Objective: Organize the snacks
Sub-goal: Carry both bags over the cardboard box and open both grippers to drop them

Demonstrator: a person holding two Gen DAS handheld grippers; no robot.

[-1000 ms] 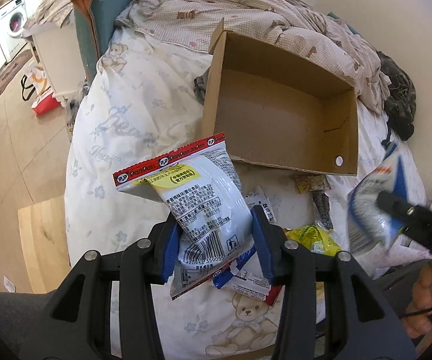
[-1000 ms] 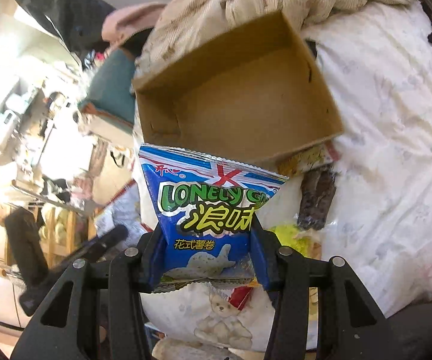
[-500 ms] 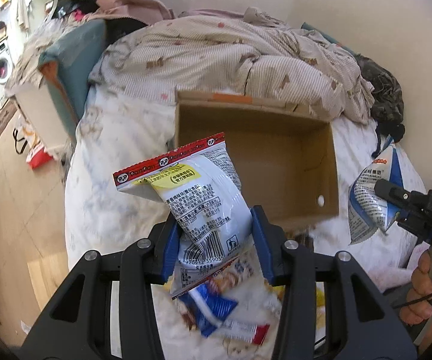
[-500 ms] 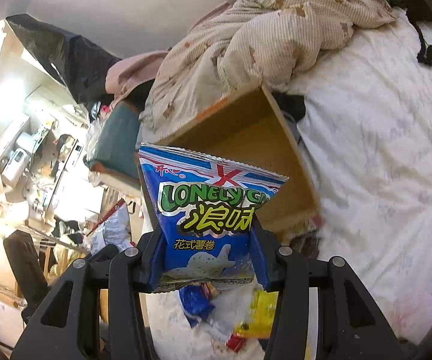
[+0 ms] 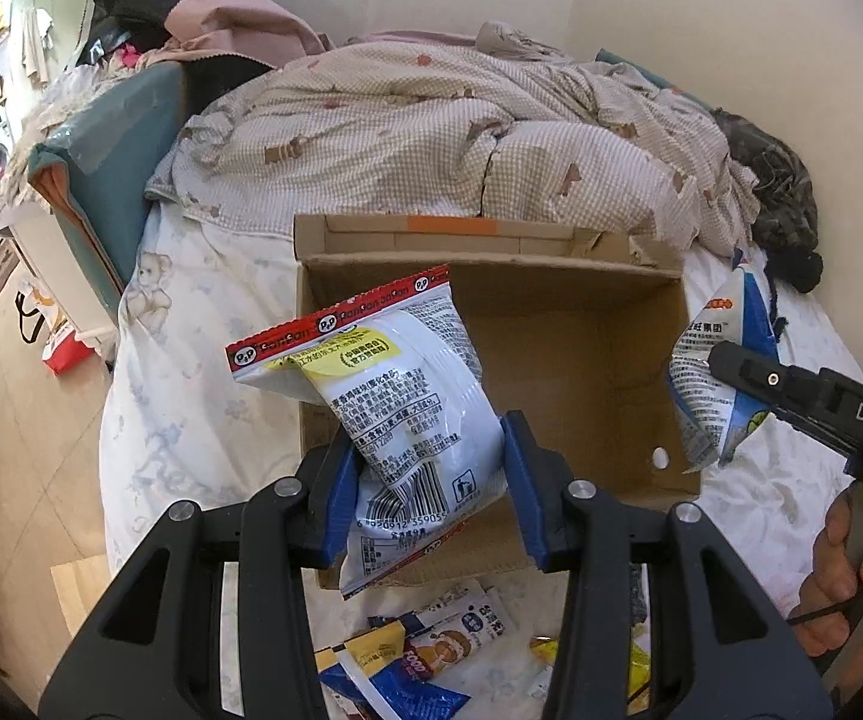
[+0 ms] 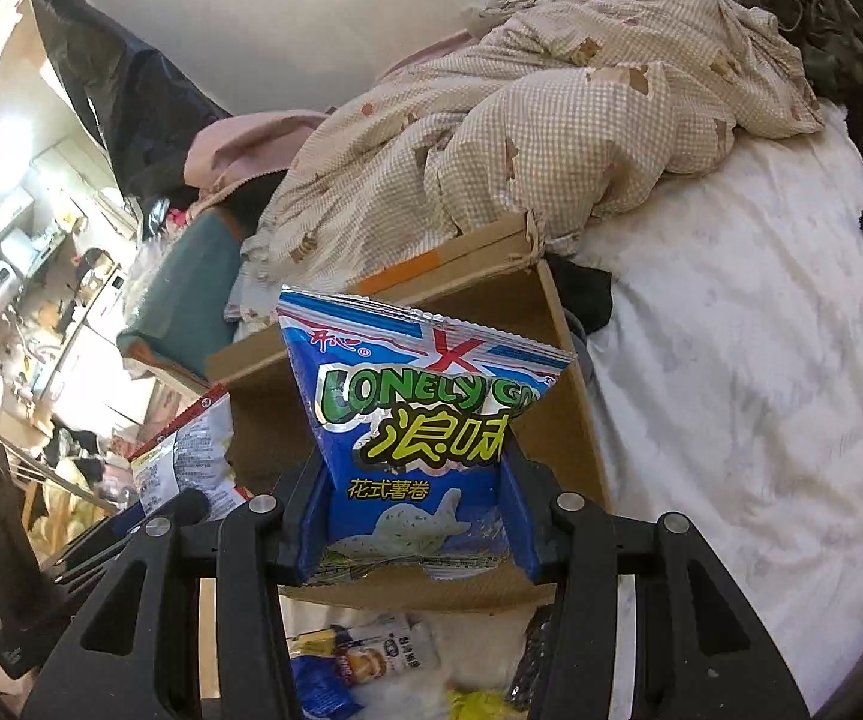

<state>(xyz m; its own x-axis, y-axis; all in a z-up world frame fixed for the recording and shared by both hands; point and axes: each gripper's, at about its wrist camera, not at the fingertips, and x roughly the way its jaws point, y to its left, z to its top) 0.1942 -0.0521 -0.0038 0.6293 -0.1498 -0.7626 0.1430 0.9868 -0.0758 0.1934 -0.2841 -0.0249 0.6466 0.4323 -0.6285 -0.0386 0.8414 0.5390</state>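
Btwn tool [image 5: 425, 474] pads: snack bag [image 5: 407, 396].

The left hand-held gripper [image 5: 428, 483] is held with its blue pads [image 5: 335, 489] clamped on a white snack bag [image 5: 395, 396]. The right hand-held gripper [image 6: 416, 519] is likewise closed on a blue snack bag [image 6: 419, 420]. The right hand [image 5: 851, 588] is wrapped around its gripper's handle.
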